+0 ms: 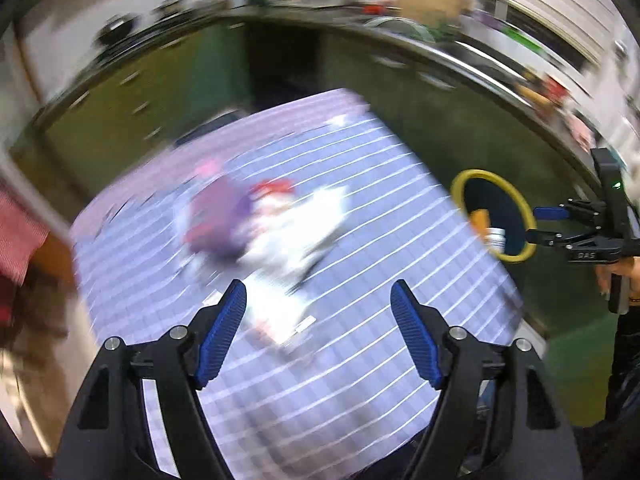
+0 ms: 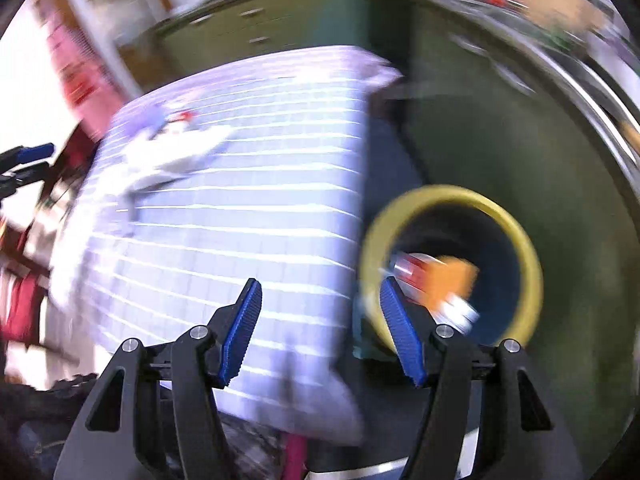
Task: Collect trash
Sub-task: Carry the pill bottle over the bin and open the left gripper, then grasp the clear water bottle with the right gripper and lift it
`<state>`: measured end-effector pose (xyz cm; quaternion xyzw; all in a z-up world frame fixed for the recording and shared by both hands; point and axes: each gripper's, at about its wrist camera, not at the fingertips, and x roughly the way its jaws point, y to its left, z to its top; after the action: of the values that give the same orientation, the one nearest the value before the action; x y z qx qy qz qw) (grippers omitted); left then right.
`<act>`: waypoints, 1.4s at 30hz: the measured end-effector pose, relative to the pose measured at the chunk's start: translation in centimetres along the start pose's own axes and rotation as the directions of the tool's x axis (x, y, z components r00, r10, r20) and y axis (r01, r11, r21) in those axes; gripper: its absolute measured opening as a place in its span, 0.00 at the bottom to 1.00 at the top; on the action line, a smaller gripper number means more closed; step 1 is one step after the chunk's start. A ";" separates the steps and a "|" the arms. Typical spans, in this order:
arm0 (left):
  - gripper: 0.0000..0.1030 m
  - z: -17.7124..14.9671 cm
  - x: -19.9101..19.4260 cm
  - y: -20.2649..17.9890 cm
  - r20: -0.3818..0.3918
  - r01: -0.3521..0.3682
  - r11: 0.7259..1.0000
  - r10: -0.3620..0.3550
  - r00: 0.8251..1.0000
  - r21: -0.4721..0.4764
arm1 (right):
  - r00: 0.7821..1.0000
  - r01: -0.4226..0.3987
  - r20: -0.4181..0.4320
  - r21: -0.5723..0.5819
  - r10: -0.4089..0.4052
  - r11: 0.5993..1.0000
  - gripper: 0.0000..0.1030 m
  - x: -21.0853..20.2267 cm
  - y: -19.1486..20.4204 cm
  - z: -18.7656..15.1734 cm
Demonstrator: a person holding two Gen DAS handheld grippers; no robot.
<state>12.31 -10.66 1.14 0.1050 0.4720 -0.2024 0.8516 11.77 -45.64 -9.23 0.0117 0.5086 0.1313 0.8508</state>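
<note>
Trash lay heaped on the bench ahead of the left hand-held gripper, jaws apart and empty; the right hand-held gripper, also apart and empty, sat beside the yellow-rimmed bin. Blur suggested haste, so a grab might scatter wrappers.

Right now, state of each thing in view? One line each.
left gripper: open, nothing between the pads.
right gripper: open, empty.
bin: yellow rim, open top, trash already inside.
trash pile: loose on the checked tablecloth, blurred, not yet collected.
</note>
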 end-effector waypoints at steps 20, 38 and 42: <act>0.69 -9.4 -1.1 7.2 -0.040 -0.040 0.994 0.036 0.999 -0.104 | 0.924 -0.195 -0.378 -0.340 0.056 0.920 0.61 15.9 27.9 13.8; 0.69 -10.2 -1.1 8.1 -0.032 -0.032 0.994 0.029 0.999 -0.102 | 0.883 -0.150 -0.467 -0.376 -0.048 0.914 0.58 22.4 30.2 13.0; 0.69 -10.2 -1.1 8.3 -0.034 -0.037 0.994 0.034 0.999 -0.102 | 0.884 -0.184 -0.468 -0.378 -0.015 0.907 0.57 21.9 30.4 12.0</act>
<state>7.67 0.80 -3.51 0.0725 0.4935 -0.1609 0.8517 25.60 -9.79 -17.64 -0.1767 0.6553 0.2722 0.6821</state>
